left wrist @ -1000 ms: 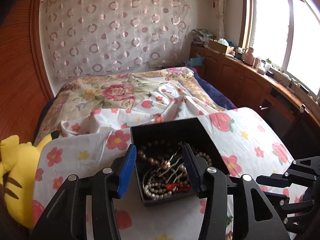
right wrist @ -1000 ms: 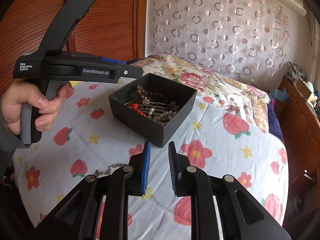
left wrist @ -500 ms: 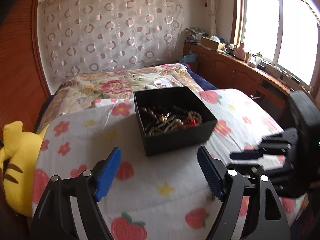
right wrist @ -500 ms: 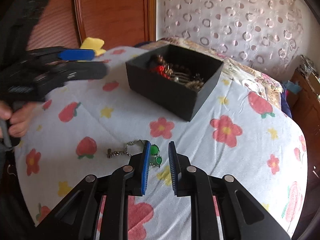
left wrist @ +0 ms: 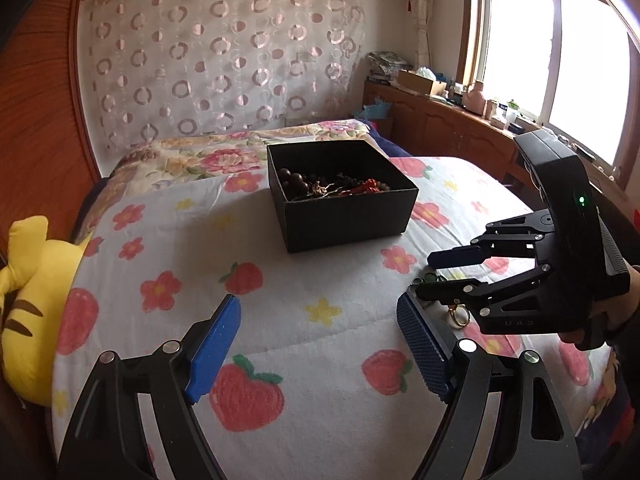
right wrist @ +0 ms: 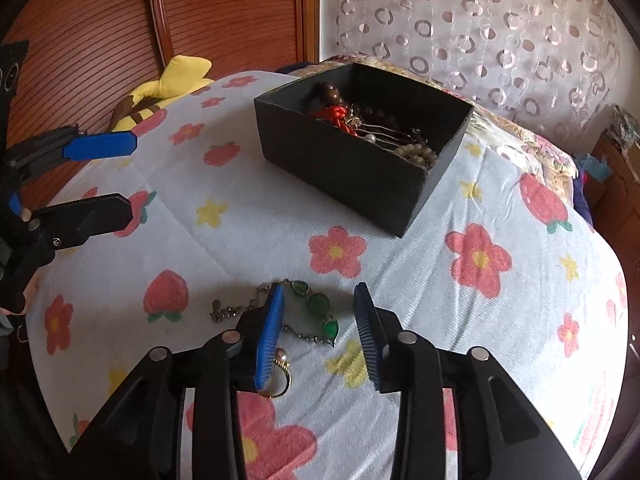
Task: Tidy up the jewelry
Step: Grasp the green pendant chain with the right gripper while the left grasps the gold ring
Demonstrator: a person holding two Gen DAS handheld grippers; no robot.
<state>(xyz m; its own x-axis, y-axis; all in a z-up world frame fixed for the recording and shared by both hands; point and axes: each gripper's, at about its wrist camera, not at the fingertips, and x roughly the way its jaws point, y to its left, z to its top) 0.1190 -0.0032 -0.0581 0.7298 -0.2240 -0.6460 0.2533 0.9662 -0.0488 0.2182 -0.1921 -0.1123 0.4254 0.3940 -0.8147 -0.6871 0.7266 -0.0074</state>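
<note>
Right gripper (right wrist: 318, 332) low over the quilt (right wrist: 256, 240), jaws apart and just opened wider, blue pads (right wrist: 269, 336) either side of a green-stone bracelet (right wrist: 316, 312) lying flat on the cloth, not pressing it; chain end trailing out to the left past the near pad. Gold ring (right wrist: 278, 376) with a pearl just behind the left pad, partly hidden. Left gripper (left wrist: 320, 344) off to the side, jaws wide after opening, nothing between them but quilt. Farther on, black box (right wrist: 340, 160) upright on the quilt, well apart from the bracelet, holding a tangle of dark beads, pale beads and a red cord. Beyond, yellow plush (right wrist: 176, 80) at the quilt's edge, then the patterned curtain (right wrist: 480, 28)
</note>
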